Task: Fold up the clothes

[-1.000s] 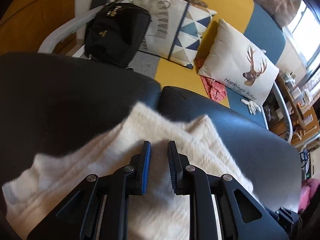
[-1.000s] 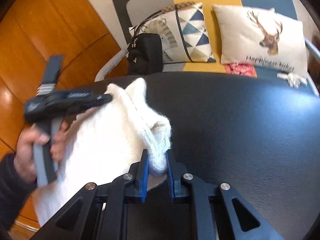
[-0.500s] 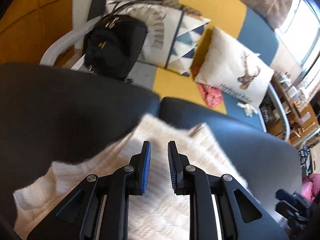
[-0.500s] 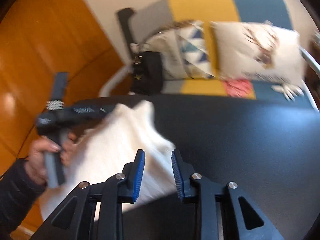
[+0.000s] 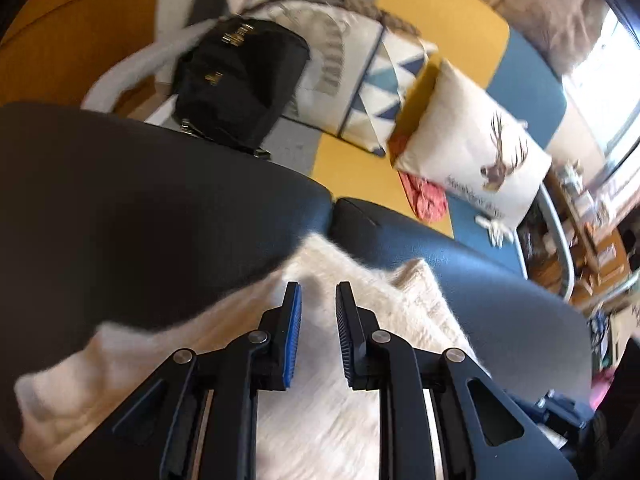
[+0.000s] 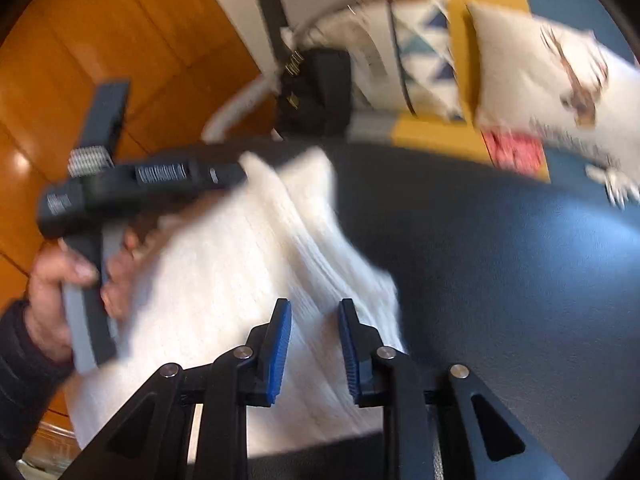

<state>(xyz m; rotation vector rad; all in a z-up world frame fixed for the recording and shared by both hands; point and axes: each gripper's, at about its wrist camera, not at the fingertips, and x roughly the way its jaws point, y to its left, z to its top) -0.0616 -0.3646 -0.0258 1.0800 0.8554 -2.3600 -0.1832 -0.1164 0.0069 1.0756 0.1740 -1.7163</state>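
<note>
Looking down the right claw (image 6: 314, 344), I see its blue pads parted, having just been opening, with nothing pinched between them; the white knit garment (image 6: 240, 280) lies below and beyond the tips, folded in the lower left of the frame on the dark padded surface (image 6: 500, 280). My left hand (image 6: 68, 280) grips the other tool at the left edge. In the left wrist view, the left claw (image 5: 318, 332) stands at a narrow gap, empty, over the same garment (image 5: 320, 420), which fills the lower middle of that frame. Beyond the surface, toward the top, sit a black bag (image 5: 236, 80) and a deer cushion (image 5: 472, 148).
</note>
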